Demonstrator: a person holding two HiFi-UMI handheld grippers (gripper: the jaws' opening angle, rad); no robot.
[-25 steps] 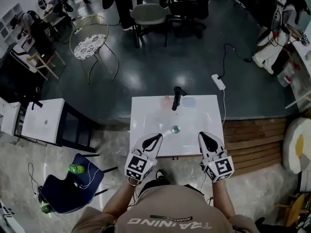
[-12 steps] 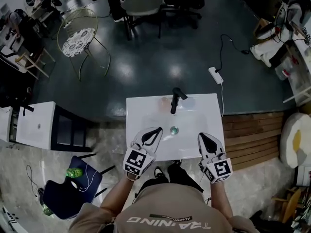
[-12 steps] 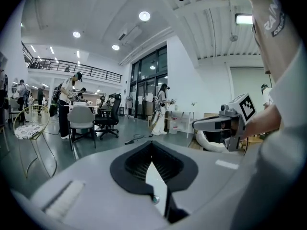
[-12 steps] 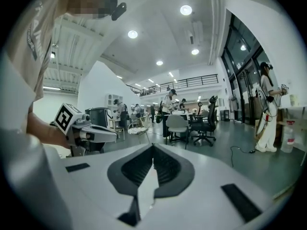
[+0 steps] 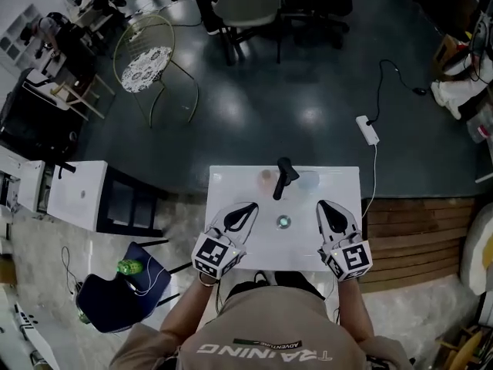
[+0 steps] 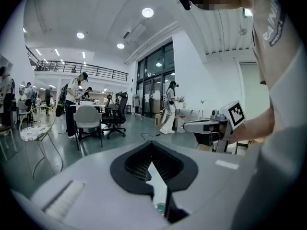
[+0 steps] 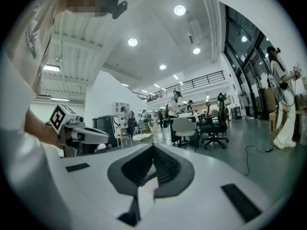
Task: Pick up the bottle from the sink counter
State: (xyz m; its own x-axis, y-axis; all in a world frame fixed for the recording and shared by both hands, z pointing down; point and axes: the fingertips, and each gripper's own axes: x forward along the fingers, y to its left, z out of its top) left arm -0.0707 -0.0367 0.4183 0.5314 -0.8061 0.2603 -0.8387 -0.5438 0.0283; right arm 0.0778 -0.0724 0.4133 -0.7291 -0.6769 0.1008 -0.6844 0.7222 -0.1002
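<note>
Head view: left tongs [image 5: 248, 207] and right tongs [image 5: 326, 206] hover over the tabletop's [image 5: 223, 187] near edge; flanking the faucet [image 5: 283, 176], a pinkish thing [image 5: 267, 178] and a bluish thing [image 5: 308, 180], one presumably the bottle. Left gripper view: tongs closed, empty. Right gripper view: likewise. Approach pending: open one, reach back.

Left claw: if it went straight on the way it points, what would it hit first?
Probably the black faucet at the white sink's back edge; height is unclear, so the left claw might clear it.
</note>
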